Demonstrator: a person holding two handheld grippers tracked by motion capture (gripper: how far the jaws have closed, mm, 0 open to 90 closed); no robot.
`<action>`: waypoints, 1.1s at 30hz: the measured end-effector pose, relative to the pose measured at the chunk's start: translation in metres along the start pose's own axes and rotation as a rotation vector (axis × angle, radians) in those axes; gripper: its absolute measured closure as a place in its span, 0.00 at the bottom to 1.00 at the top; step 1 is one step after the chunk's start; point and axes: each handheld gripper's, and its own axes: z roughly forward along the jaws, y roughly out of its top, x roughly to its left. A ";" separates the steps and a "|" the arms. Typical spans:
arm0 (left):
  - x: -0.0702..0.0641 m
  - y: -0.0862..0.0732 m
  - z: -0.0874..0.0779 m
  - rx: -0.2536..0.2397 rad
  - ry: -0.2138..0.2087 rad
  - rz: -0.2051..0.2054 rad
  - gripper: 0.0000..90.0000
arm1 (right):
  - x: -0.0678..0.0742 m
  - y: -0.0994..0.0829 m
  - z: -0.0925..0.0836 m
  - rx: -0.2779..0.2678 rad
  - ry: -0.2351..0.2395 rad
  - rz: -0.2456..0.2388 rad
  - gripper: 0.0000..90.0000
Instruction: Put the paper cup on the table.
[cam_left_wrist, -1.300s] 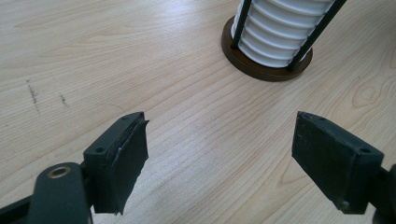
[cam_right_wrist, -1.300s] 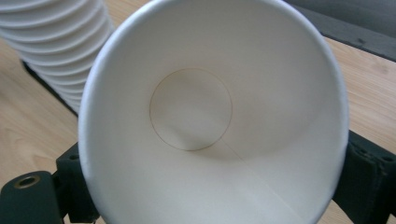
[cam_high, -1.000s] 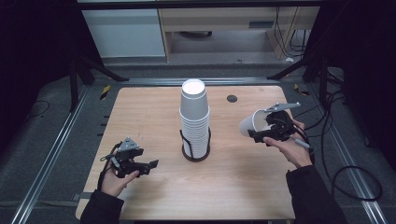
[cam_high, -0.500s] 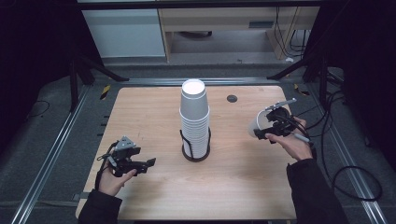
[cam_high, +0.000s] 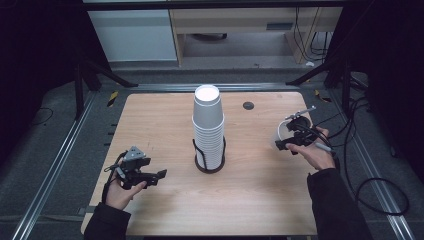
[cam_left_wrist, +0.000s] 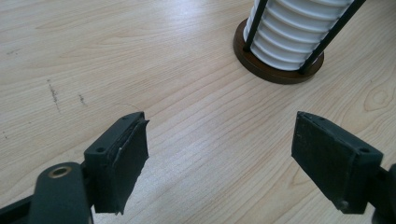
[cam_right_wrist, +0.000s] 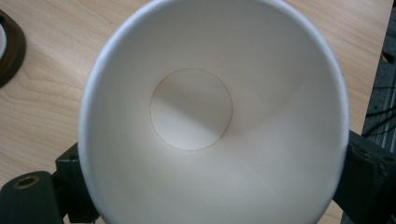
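Observation:
A tall stack of upturned white paper cups stands in a black wire holder with a brown base at the middle of the wooden table. My right gripper is near the table's right edge, shut on a single white paper cup. In the right gripper view that cup faces the camera mouth first, a jaw on each side of its wall, with my right gripper around it. My left gripper hovers low at the front left, open and empty. In the left gripper view, my left gripper has bare wood between its jaws and the holder's base ahead.
A small black round disc lies on the table behind the stack, toward the right. Metal rails run along both sides of the table. Cables trail on the floor at the right.
My right gripper has sunk a little and shifted right with the cup, which has turned so less of it shows from above. My left gripper has stayed in place.

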 end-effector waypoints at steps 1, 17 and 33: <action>0.000 0.000 0.000 0.002 0.000 -0.001 0.20 | -0.001 0.000 0.001 0.004 -0.001 -0.002 0.10; 0.000 0.000 0.001 0.010 -0.002 0.007 0.20 | -0.009 -0.007 0.013 0.144 -0.025 -0.019 0.10; 0.000 0.000 0.000 0.012 -0.005 0.010 0.20 | -0.012 -0.013 0.028 0.250 -0.039 -0.056 0.10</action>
